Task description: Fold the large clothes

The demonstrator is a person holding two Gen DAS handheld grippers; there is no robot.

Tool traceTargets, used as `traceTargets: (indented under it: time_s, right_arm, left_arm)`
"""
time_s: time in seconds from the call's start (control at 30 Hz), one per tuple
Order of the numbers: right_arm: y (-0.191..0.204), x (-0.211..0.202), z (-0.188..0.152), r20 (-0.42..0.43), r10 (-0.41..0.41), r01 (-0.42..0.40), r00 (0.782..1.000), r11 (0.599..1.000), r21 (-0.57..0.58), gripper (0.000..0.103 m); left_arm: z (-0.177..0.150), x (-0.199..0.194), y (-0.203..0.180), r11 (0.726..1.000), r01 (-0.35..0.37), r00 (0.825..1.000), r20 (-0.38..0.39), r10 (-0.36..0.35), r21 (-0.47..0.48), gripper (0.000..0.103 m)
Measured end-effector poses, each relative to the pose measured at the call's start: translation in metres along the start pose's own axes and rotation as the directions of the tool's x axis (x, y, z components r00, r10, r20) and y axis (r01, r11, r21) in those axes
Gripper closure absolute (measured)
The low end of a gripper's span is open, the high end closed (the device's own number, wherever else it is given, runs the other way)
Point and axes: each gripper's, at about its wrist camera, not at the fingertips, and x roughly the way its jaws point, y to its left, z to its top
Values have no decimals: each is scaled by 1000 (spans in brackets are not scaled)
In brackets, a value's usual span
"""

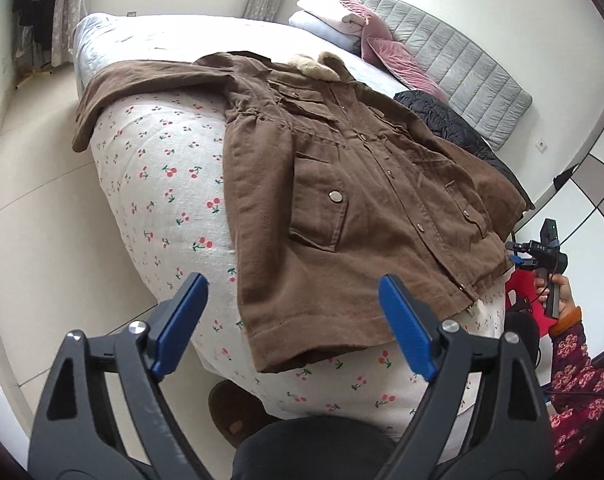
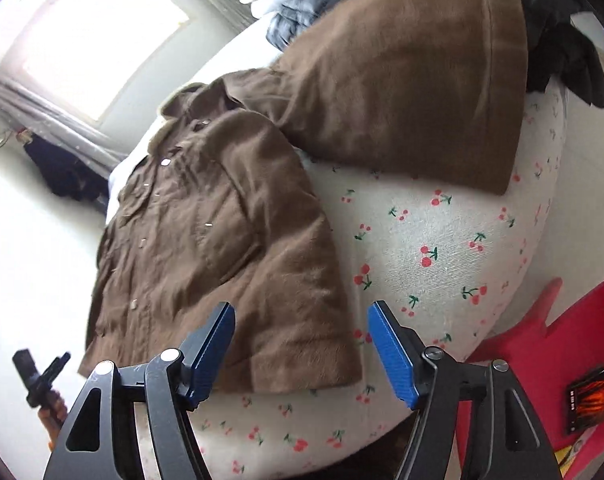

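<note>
A brown jacket [image 1: 341, 184] with a pale fur collar lies front up on a bed with a cherry-print cover [image 1: 162, 184]. One sleeve stretches toward the bed's far left edge. My left gripper [image 1: 294, 300] hovers open just above the jacket's near hem corner, nothing between its blue pads. In the right wrist view the same jacket [image 2: 206, 240] lies spread, its other sleeve [image 2: 405, 80] laid out to the right. My right gripper [image 2: 302, 332] is open over the hem's right corner, pads apart from the cloth. The right gripper [image 1: 541, 256] also shows at the left view's right edge, in a hand.
A dark padded garment [image 1: 453, 124] and pink and white pillows [image 1: 365, 28] lie by the grey headboard [image 1: 461, 64]. A red stool [image 2: 541, 352] with a phone on it stands beside the bed. A slipper [image 1: 238, 412] rests on the tiled floor.
</note>
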Motion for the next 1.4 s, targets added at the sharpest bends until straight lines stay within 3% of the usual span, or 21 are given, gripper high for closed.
traceTargets:
  time_s: [0.07,0.2,0.27,0.3,0.4,0.53,0.63,0.7,0.77,0.87,0.97,1.0,1.07,1.1,1.13,1.2,1.4]
  right_arm:
    - [1,21,1,-27,6,-5,1000,1000,14,33]
    - [17,41,1,18,8,-8,1000,1000,-13,36]
    - [24,47,1,2,-1,1,1000,1000,-23,63]
    - [25,48,1,-12,25,-25,1000,1000,-17,87]
    - [40,28,-1,46,15,-13,999,998,-54,92]
    - [74,-34,-6,207,21,9,978,989,-146,94]
    - [87,-57,-10,232,21,19,972,985,-172,95]
    - [83,-56,-13,223,2,36,975,985,-167,95]
    - [70,-40,-17,174,-43,68,984,987,-143,95]
    - [47,2,-25,67,-138,146,988,981,-126,94]
    - [38,33,-26,-2,-194,192,981,972,-137,86]
    - [39,29,-25,8,-190,189,982,972,-142,82]
    - [43,15,-19,58,-235,241,970,957,-163,62]
    - [44,1,-13,116,-280,297,953,939,-173,45]
    - [42,-9,-9,167,-305,332,938,928,-168,32]
    - [30,-33,4,256,-333,372,907,921,-118,27]
    - [-16,-57,59,356,-339,346,871,937,46,26]
  left_arm:
    - [-4,14,8,999,-2,1000,-25,1,-46,11]
    - [-15,62,21,989,-63,988,-150,43,-133,15]
    - [-22,79,25,979,-33,981,-196,-7,-202,43]
    - [-24,82,25,970,14,978,-197,-63,-241,62]
    - [-19,65,6,981,-9,989,-147,-20,-192,77]
    - [-2,11,-19,982,85,995,-28,-91,-170,81]
    - [2,-5,-31,987,79,996,-21,-83,-142,82]
    - [-5,-1,-32,993,42,996,-70,-50,-113,82]
    - [-17,15,-21,993,-15,990,-144,-1,-114,81]
    - [-38,51,-5,990,-104,961,-265,76,-96,79]
    - [-33,54,-5,988,-123,953,-288,91,-97,70]
    - [-28,48,-6,986,-137,953,-283,104,-96,62]
    - [-16,32,-10,979,-195,959,-224,176,-65,42]
    - [-10,23,-11,972,-230,959,-179,218,-47,28]
    - [-4,15,-13,966,-255,959,-133,249,-37,21]
    - [4,8,-14,961,-274,960,-74,271,-33,20]
    - [38,24,-34,973,-232,973,-23,231,-23,19]
